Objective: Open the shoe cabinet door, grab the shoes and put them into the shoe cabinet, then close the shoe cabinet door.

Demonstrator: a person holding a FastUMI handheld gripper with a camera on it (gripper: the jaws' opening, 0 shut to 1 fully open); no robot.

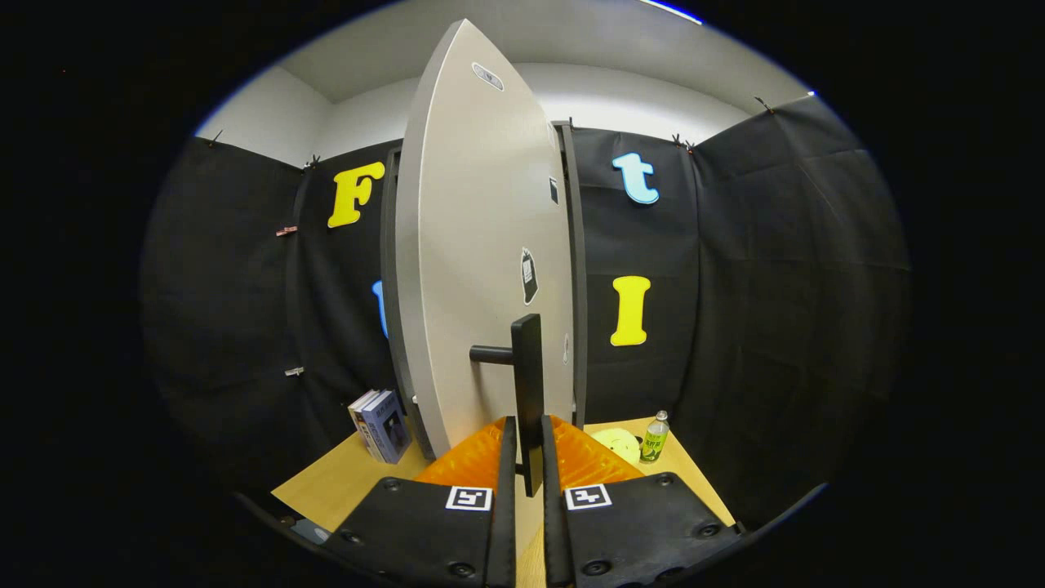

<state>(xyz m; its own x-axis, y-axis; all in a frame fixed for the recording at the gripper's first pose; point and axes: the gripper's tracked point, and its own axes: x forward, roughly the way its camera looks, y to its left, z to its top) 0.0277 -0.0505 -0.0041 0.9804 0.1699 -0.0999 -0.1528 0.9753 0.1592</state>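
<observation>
- Gripper view: the hand-held gripper point(527, 445) is clamped on the black upright bar handle point(527, 392) of the shoe cabinet's tall silver-grey door point(478, 245), one finger pressing each side of the bar near its lower end, a grip that gives leverage to swing the panel.
- The door stands edge-on to the camera, partly swung from the dark cabinet frame point(578, 278) behind it, so the handle's short stub point(490, 354) juts out to the side.
- Whether the door is opening or closing cannot be judged here; no shoes are visible, and the cabinet's inside is hidden behind the panel.
- On the light wooden counter point(343, 482), upright blue-and-white books point(382, 425) stand near the left edge beside the door's foot.
- A small green-labelled clear bottle point(654, 437) and a pale yellow round disc point(618, 445) sit toward the right edge, well out of the door's path.
- An orange ribbed surface point(473, 461) lies just beyond the fingers; what it is stays unclear.
</observation>
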